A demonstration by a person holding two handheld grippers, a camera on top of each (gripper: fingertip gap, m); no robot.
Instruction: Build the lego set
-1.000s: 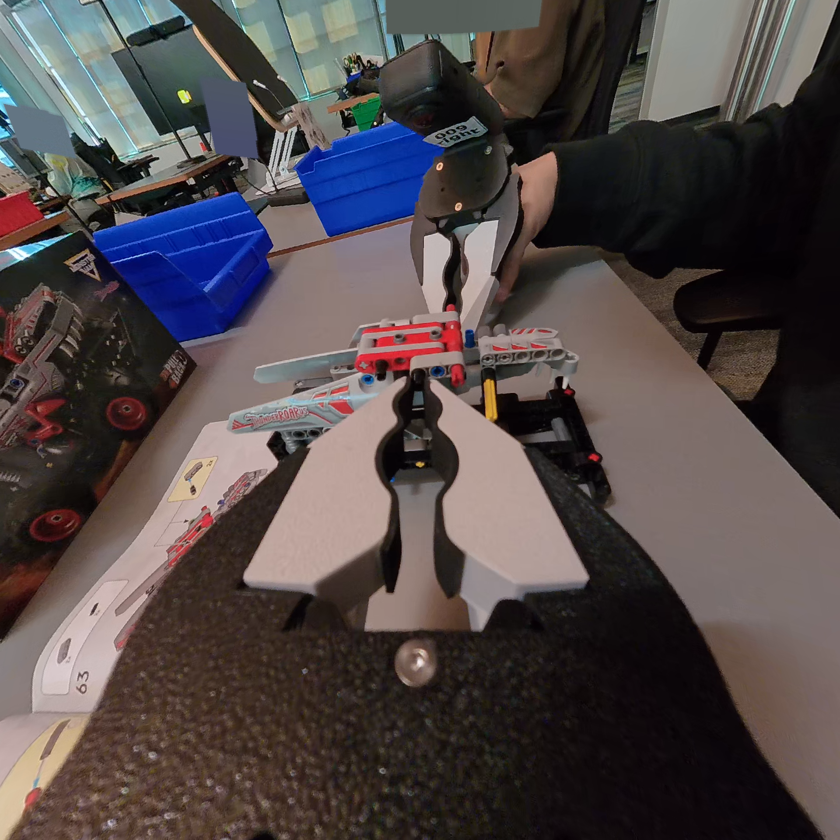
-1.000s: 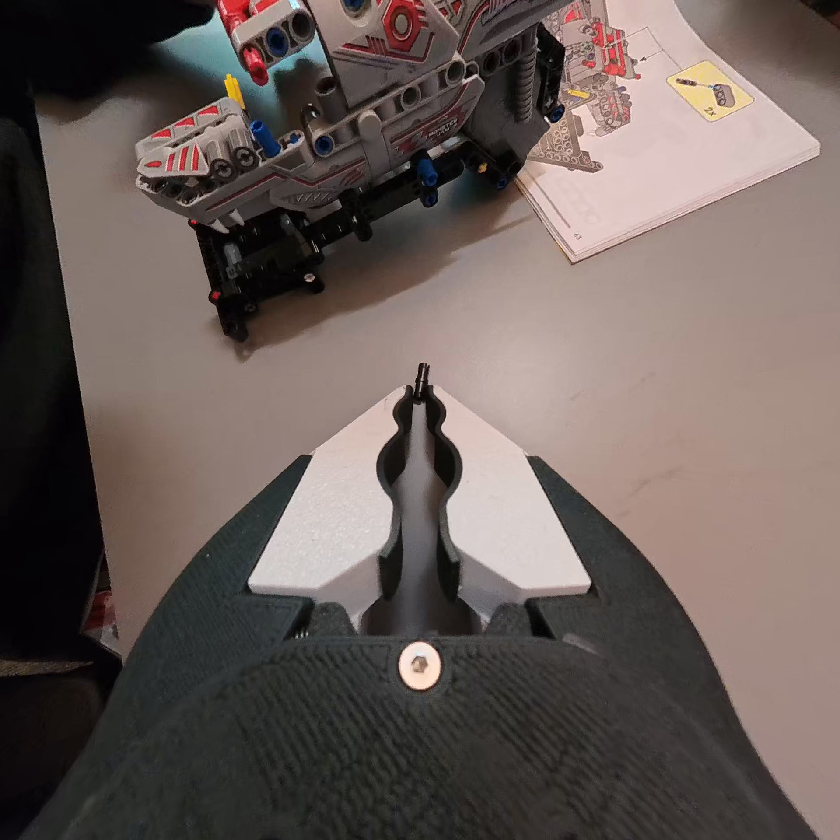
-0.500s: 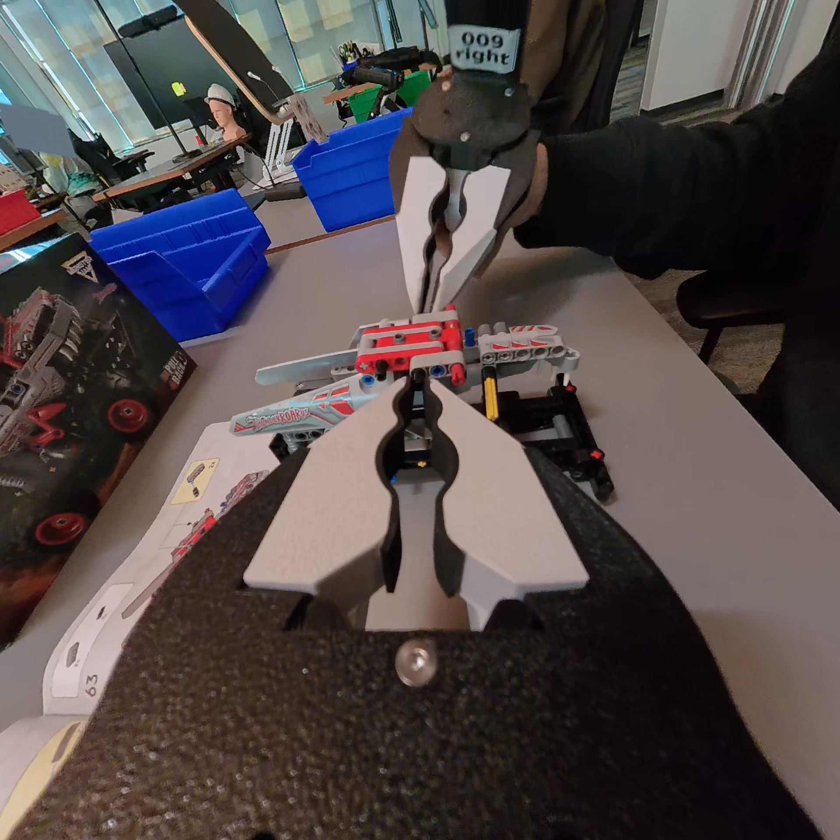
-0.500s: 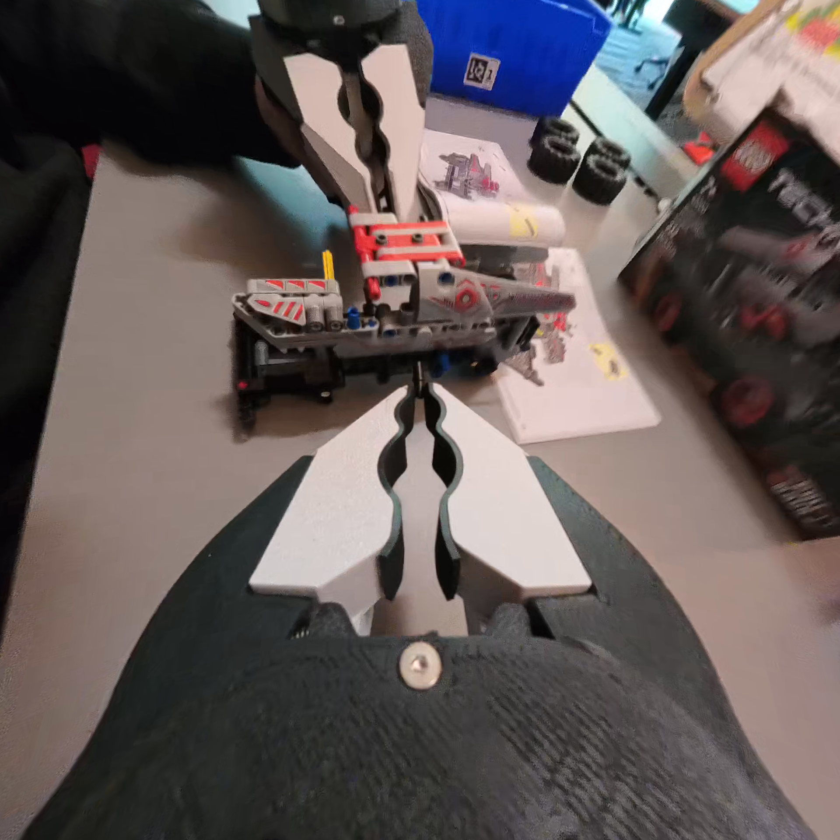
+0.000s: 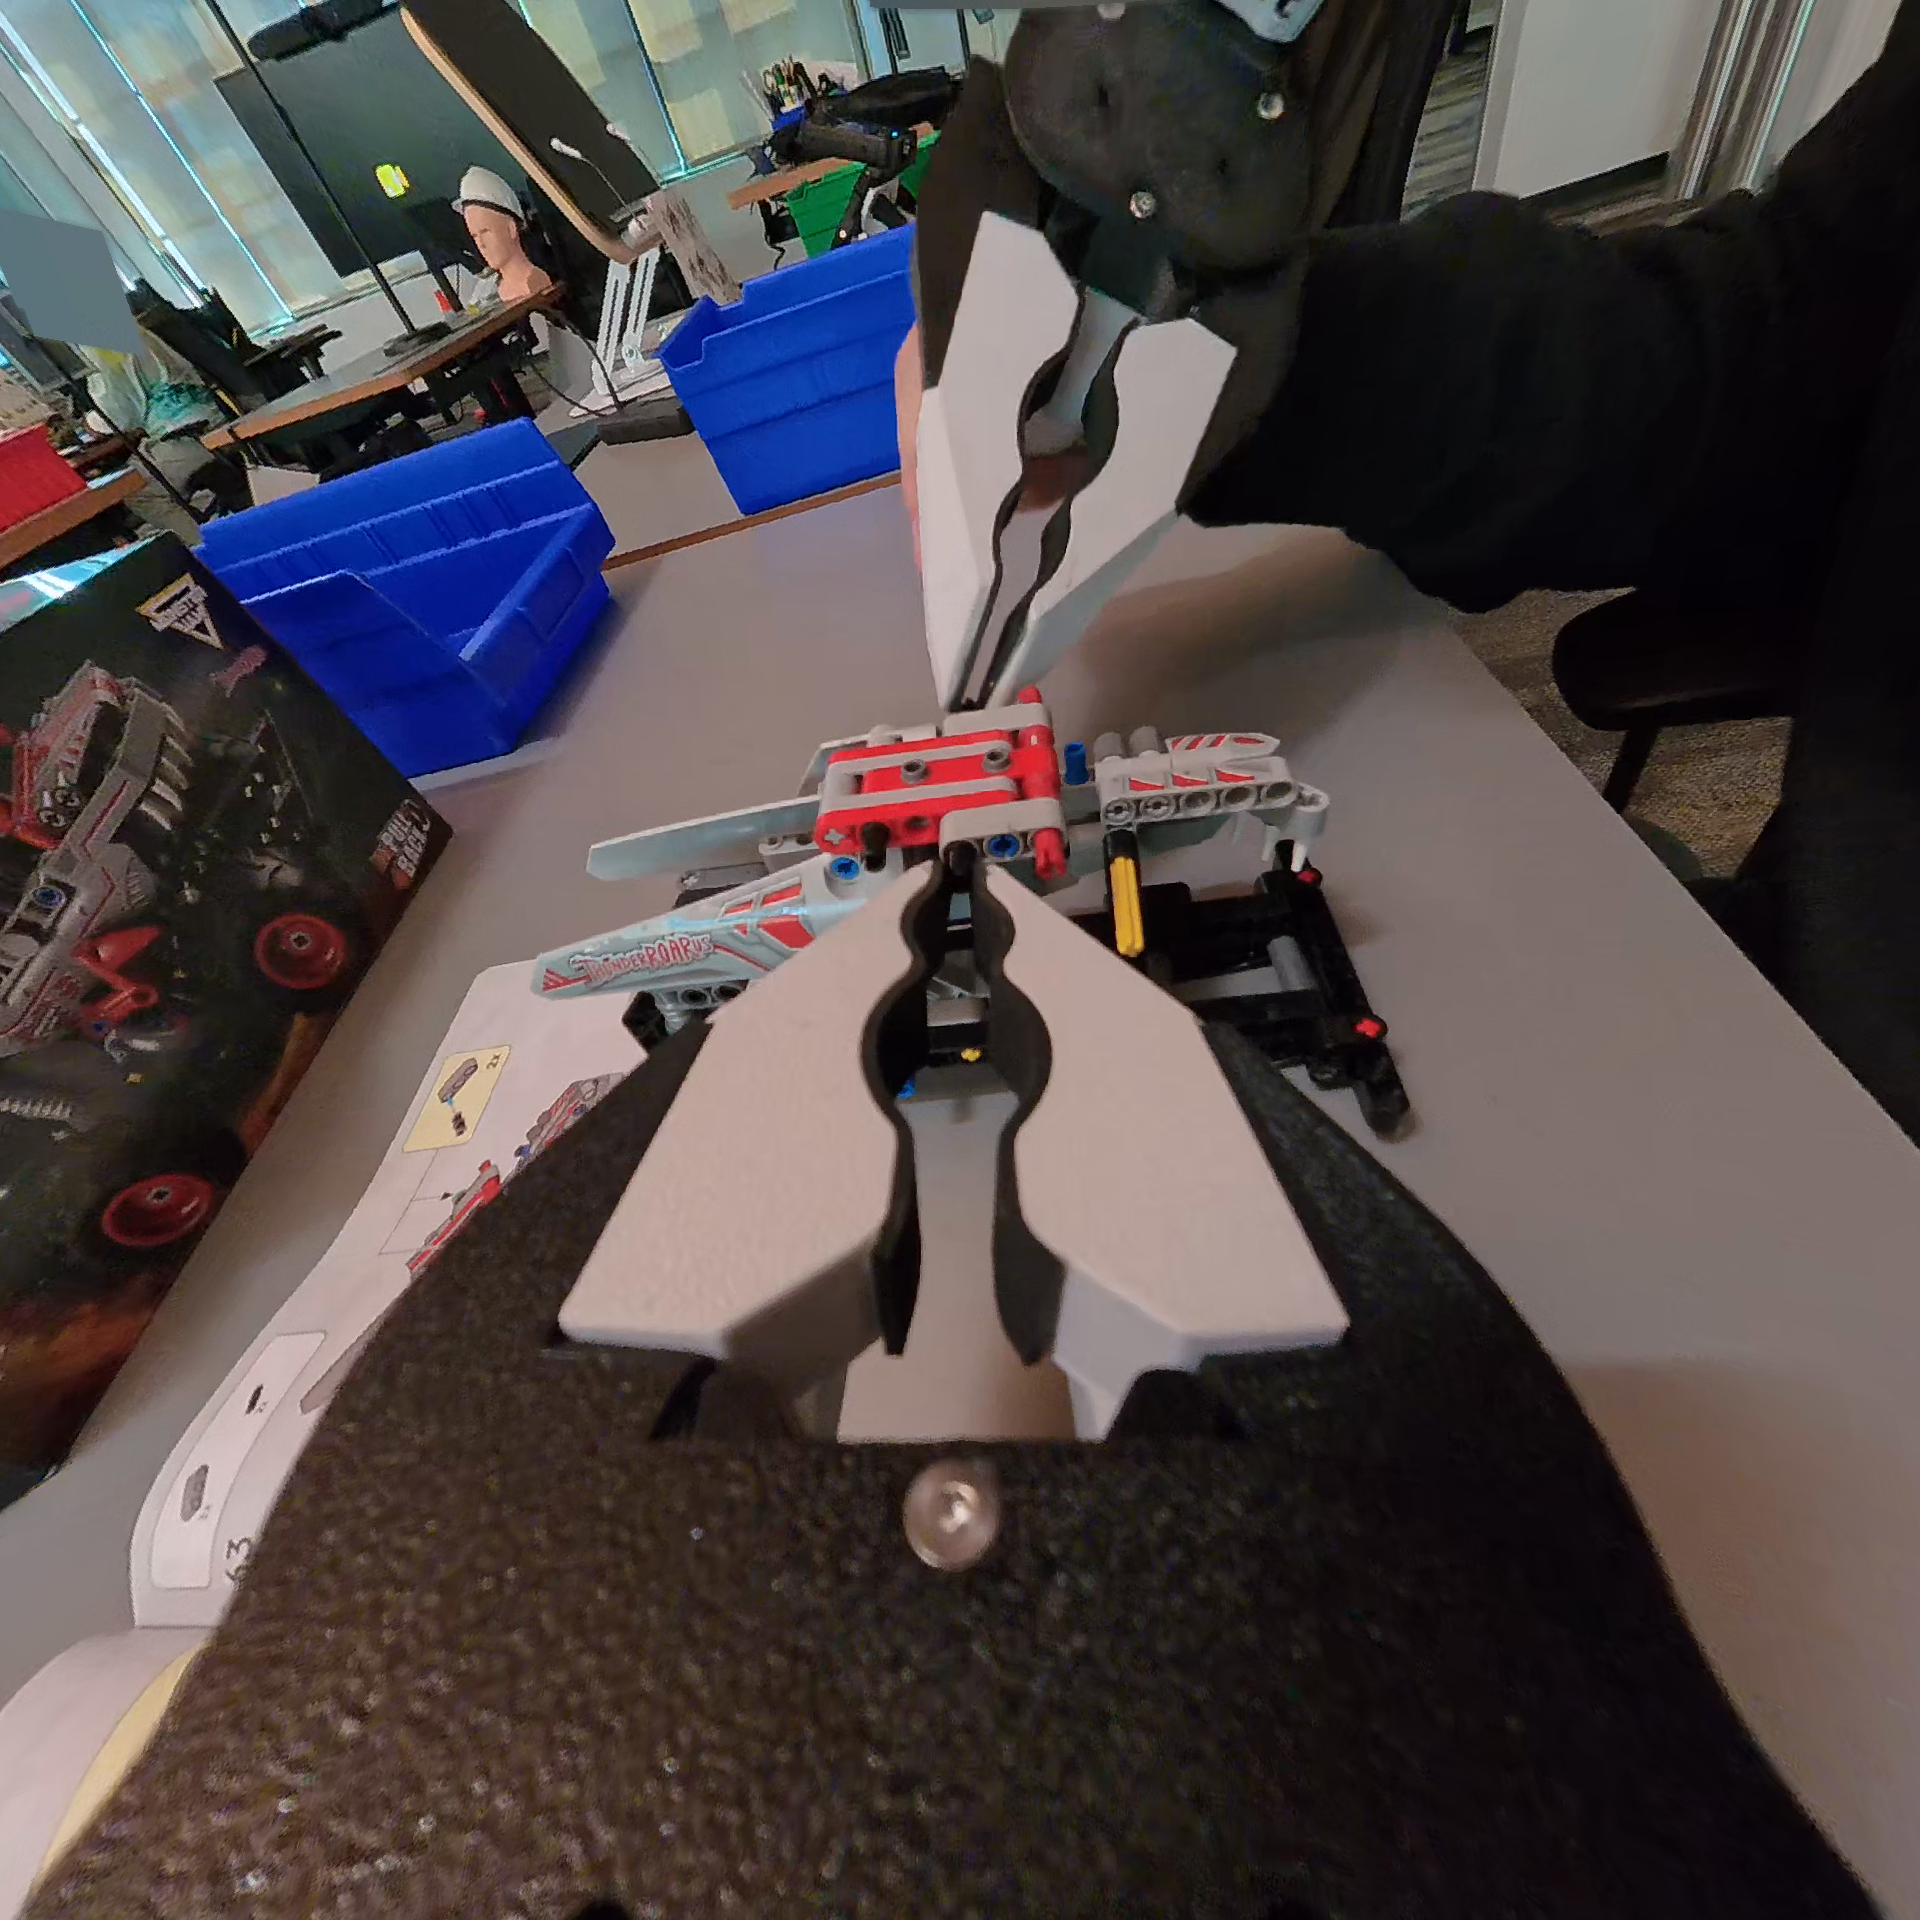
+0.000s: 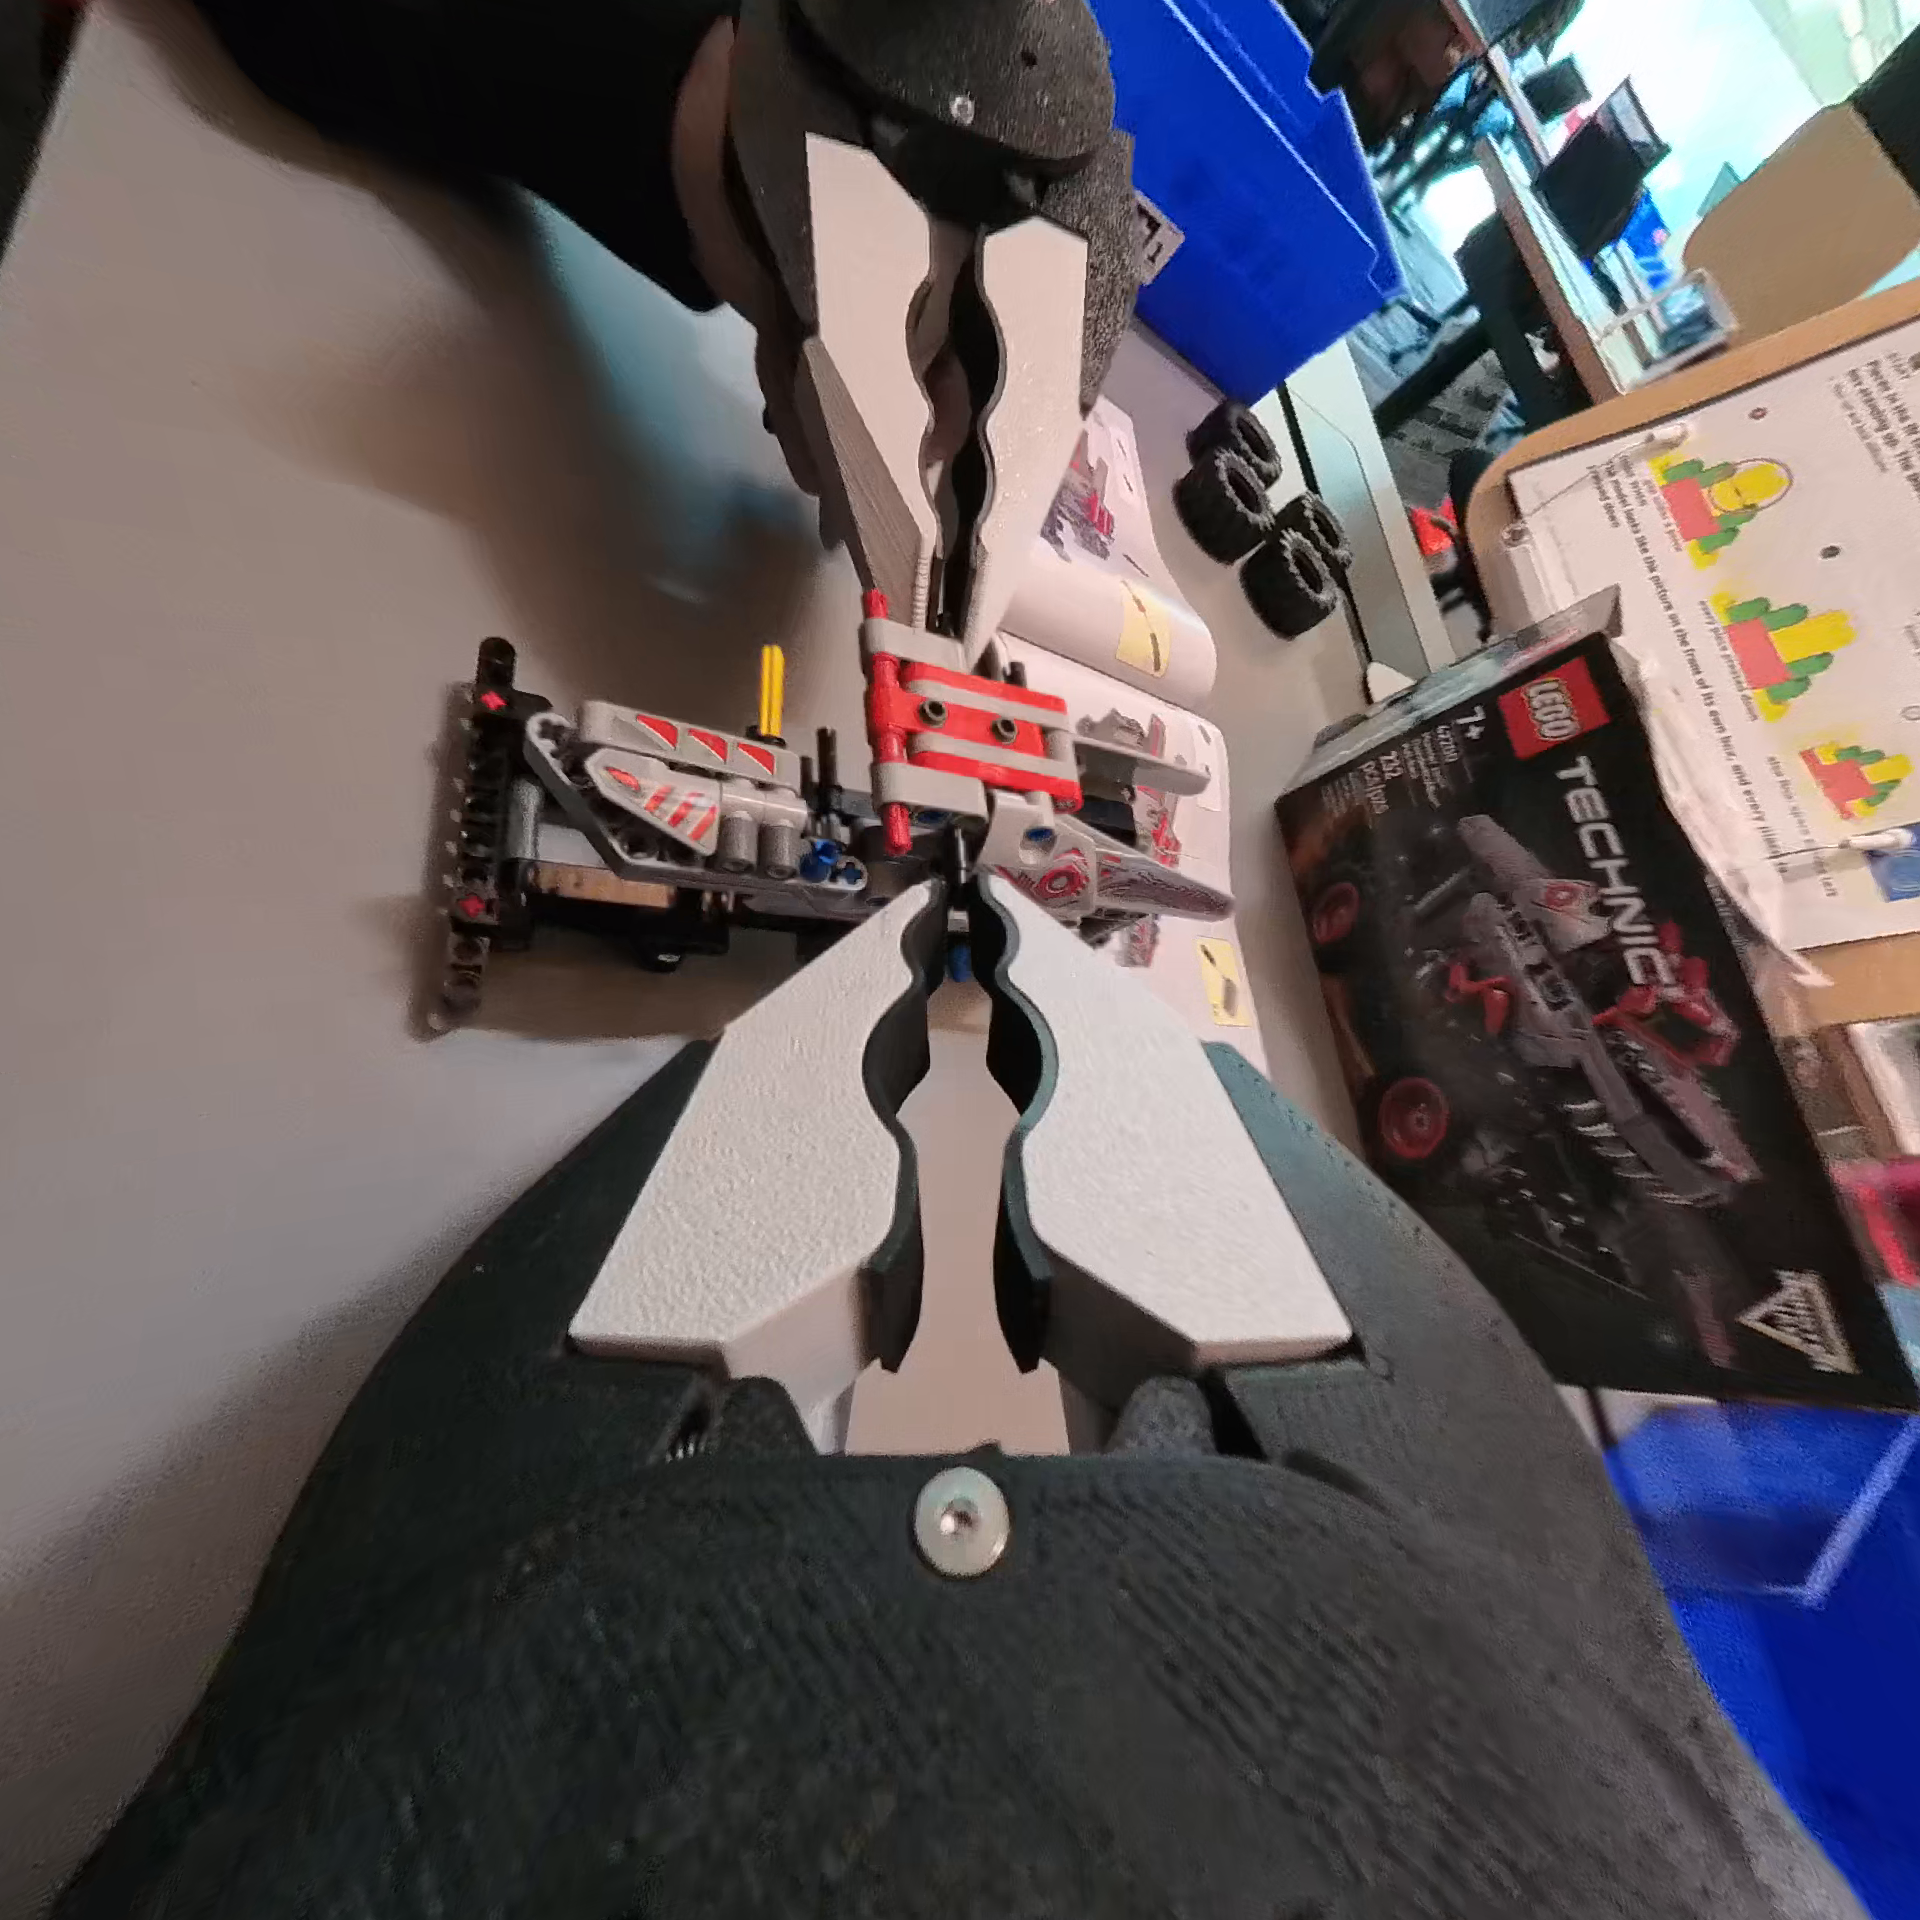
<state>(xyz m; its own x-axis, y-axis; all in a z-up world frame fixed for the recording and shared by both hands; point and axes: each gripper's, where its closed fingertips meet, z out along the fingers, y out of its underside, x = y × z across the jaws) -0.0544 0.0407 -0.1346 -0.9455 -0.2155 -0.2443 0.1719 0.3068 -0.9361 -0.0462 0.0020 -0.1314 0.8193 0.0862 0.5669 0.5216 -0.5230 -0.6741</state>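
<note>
Clamped on a small black plastic pin, the right gripper noses it toward the grey-and-red truck body, presumably seeking a hole. Opposite, the left gripper pinches the body's near edge, likely steadying it

Table: pale grey top, carrying everything below.
Lego model: part-built, red, grey and black, standing on the top right at the left gripper's fingertips.
Instruction booklet: lying open left of those fingers, partly under the model.
Set box: dark, farther left of the fingers.
Blue bins: two, beyond the fingertips, left of them.
Black tyres: loose cluster beyond and right of the right gripper's fingertips.
</note>
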